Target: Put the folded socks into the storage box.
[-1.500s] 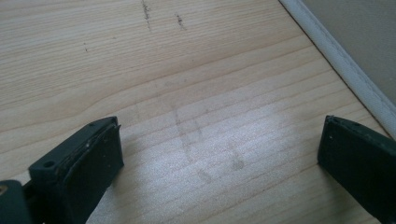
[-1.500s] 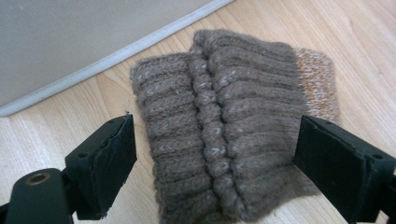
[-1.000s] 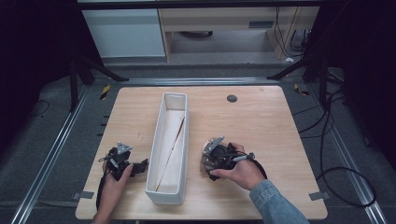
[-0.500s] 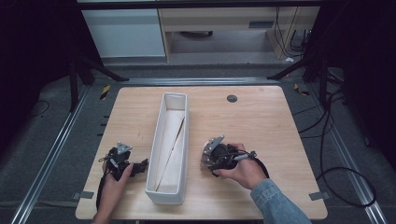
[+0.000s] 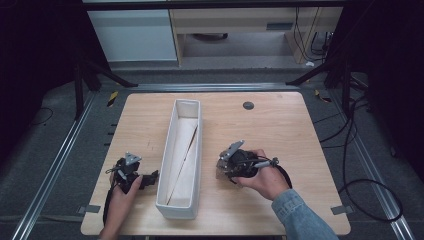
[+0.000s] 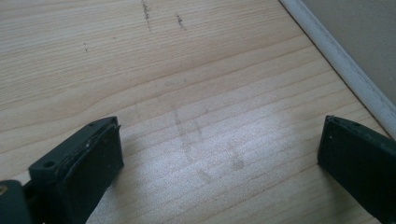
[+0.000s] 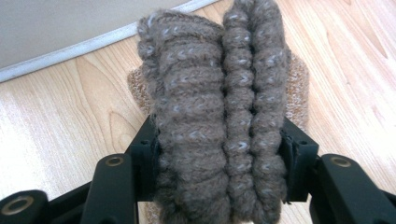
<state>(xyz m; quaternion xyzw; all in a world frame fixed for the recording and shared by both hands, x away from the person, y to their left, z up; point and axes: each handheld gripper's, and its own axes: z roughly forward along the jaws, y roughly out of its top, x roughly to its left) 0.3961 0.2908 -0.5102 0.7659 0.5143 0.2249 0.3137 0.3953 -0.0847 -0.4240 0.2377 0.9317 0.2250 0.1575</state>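
Observation:
A brown ribbed knitted piece (image 7: 210, 93), folded double, stands between the pads of my right gripper (image 7: 219, 158). The jaws have just been closing and now squeeze it from both sides. A lighter tan knit part lies on the wood behind it. In the high view my right gripper (image 5: 225, 167) is right of the white box, low over the table, with the brown knit (image 5: 219, 173) at its tip. My left gripper (image 6: 219, 163) is open over bare wood with nothing between its jaws. In the high view the left gripper (image 5: 151, 176) points at the box's left wall.
A long white fabric box (image 5: 175, 206) runs down the middle of the wooden table (image 5: 280, 125), with a beige sheet leaning inside it. Its wall (image 6: 345, 70) is close to my left gripper. A dark round spot (image 5: 248, 105) lies at the far right.
The right hand has shifted only slightly at the knitted piece. The left hand and the box have stayed where they were.

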